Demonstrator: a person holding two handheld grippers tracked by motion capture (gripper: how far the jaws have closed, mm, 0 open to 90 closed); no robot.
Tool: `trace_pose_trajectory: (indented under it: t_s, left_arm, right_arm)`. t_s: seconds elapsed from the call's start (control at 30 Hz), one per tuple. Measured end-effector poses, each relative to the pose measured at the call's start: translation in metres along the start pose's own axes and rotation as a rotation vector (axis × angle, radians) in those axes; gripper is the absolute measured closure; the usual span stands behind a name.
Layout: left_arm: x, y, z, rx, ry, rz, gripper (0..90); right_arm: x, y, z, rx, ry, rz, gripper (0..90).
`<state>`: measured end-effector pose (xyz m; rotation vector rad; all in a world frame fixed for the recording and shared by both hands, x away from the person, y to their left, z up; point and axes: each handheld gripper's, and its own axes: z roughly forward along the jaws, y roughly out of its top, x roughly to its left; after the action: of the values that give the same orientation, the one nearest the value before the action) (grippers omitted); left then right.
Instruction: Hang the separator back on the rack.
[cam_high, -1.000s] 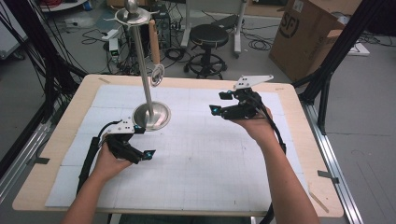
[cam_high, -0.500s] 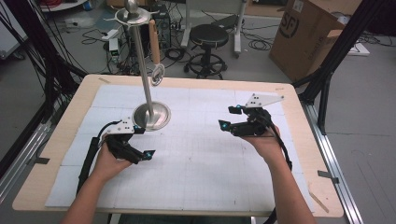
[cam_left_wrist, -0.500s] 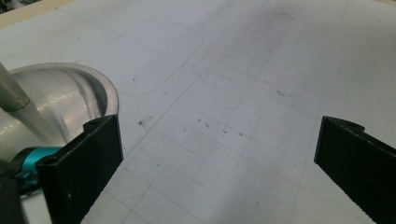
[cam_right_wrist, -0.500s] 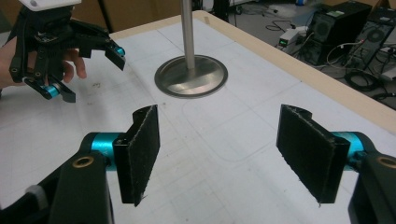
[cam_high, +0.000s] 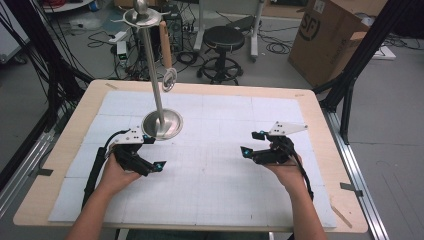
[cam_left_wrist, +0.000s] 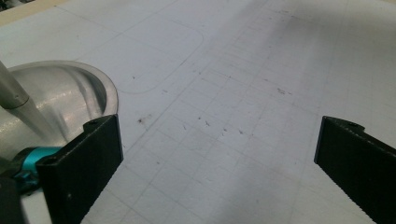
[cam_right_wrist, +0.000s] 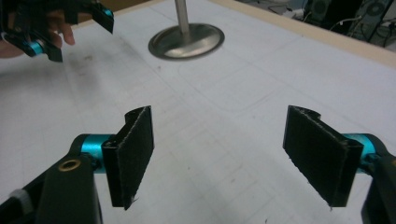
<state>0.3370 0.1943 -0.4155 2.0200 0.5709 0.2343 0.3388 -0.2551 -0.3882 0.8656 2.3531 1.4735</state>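
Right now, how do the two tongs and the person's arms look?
Both tongs, left and right, are black, with flat black jaws on turquoise mounts. Each carries a pale grey three-cornered plate on top and trails a black cable. The forearms are bare; no sleeves or gloves are visible.

One metal stand (cam_high: 159, 100) is on the table (cam_high: 320, 150): it has one round base (cam_high: 162, 124), one upright pole (cam_high: 151, 65) and one small ring (cam_high: 169, 80) hanging beside the pole. There are two grippers, the left gripper (cam_high: 150, 152) and the right gripper (cam_high: 252, 144), each with two black jaws, and two hands, one to each gripper. Behind the table are one black stool (cam_high: 223, 42) and one cardboard box (cam_high: 327, 40).
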Motion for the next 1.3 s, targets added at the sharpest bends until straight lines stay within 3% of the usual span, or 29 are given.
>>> trace_pose_trajectory:
  t_s: [0.1,0.3,0.53,1.03,1.3]
  left_arm:
    - [0.000,0.000,0.000,0.001,0.003,-0.001,1.7]
    - [0.001,0.000,0.001,-0.002,0.003,-0.004,1.7]
    - [0.003,-0.001,0.001,-0.002,0.004,-0.012,1.7]
    - [0.001,0.001,0.000,-0.010,0.000,-0.002,1.7]
    - [0.001,0.000,0.001,-0.005,0.002,0.001,1.7]
  right_arm:
    - [-0.002,-0.009,0.003,0.019,-0.009,0.013,21.1]
    - [-0.005,-0.016,-0.001,-0.010,-0.006,0.032,18.2]
    - [-0.009,-0.025,-0.002,0.008,-0.007,0.037,14.8]
    - [-0.010,-0.028,0.000,0.037,-0.042,0.034,14.6]
    - [-0.011,-0.029,0.003,0.054,-0.039,0.041,14.6]
